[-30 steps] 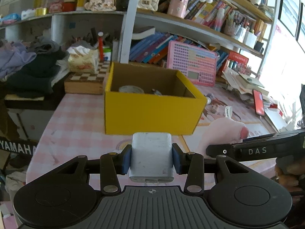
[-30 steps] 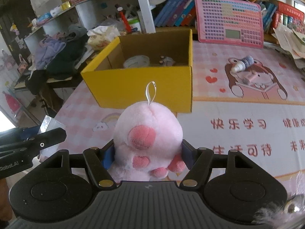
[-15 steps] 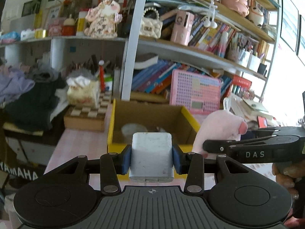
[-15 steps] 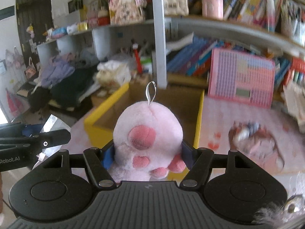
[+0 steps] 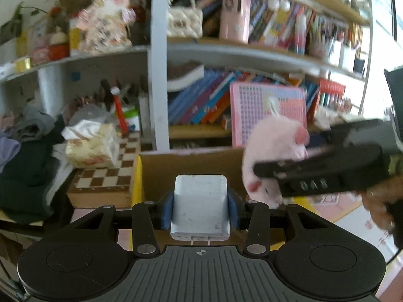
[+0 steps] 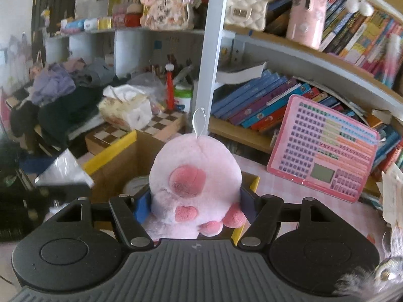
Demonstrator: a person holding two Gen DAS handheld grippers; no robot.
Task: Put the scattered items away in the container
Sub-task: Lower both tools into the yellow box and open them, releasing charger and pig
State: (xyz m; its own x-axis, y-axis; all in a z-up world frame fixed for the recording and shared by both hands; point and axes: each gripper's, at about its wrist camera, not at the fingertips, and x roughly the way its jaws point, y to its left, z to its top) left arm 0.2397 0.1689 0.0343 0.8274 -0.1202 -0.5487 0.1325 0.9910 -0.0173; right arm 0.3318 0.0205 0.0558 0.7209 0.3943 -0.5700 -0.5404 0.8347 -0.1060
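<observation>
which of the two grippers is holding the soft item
The right gripper: it is shut on the pink plush toy. The left gripper clamps a hard white charger block instead.

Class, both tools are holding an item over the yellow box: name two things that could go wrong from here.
1. The left tool with the white charger and the right tool with the pink plush toy sit close together, so they might collide.
2. The tape roll already lies in the yellow box; a dropped charger might strike it.
</observation>
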